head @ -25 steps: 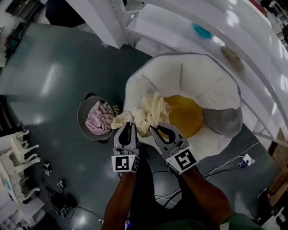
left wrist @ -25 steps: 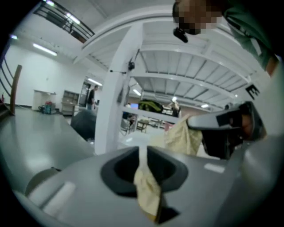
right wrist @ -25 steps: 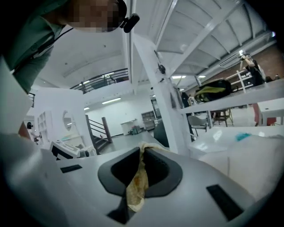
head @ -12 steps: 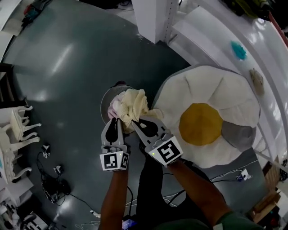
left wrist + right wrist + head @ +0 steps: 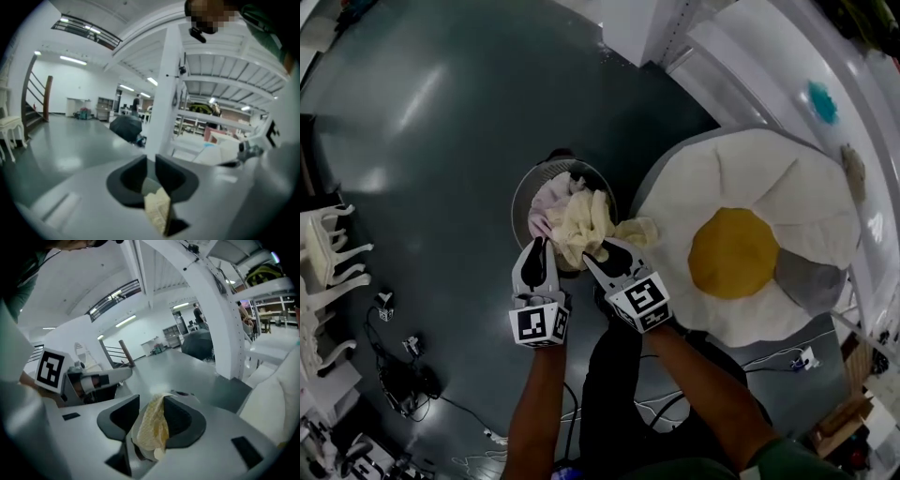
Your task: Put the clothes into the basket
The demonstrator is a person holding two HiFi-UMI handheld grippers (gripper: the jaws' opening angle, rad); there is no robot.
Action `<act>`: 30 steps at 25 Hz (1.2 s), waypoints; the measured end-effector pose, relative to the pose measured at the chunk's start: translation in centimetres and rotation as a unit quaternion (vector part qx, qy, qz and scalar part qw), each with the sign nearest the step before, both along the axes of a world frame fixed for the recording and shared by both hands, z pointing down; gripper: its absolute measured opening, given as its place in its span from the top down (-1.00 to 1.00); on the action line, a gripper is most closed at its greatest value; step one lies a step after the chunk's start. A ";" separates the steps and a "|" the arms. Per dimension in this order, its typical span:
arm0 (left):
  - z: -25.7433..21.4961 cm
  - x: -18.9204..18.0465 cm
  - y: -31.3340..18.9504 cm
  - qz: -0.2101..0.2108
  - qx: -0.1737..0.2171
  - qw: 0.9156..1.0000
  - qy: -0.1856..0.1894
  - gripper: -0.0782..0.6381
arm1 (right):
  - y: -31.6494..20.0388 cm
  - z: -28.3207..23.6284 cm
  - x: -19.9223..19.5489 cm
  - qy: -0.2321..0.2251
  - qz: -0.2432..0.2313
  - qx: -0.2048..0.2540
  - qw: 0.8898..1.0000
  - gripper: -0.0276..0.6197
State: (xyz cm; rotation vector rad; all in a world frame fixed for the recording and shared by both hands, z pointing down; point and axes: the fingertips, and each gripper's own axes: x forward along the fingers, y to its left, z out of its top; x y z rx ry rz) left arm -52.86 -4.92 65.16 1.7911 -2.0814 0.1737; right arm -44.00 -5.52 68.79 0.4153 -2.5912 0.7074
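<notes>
Overhanging basket rim, cream cloth hides most of pink garment.

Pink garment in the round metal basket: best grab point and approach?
Likely the pink garment at its exposed fold by the round metal basket wall, left in head view, from straight above: the cream knitted cloth covers the rest and the wall blocks a sideways approach.

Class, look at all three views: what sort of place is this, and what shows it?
Probably a large indoor workshop or showroom hall: a wide polished grey floor, tall white shelving, and ceiling strip lights.
</notes>
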 end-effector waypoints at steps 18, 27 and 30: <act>7.8 0.9 0.7 0.032 -0.034 0.999 0.021 0.65 | 1.6 26.6 11.8 0.378 -0.136 0.062 0.914 0.10; 7.6 0.8 1.5 0.028 -0.036 0.999 0.022 0.65 | -1.0 17.6 6.8 0.232 -0.062 0.106 0.965 0.87; 6.6 0.6 1.4 0.021 -0.030 0.999 0.022 0.65 | -0.7 13.9 3.6 0.172 -0.044 0.086 0.980 0.87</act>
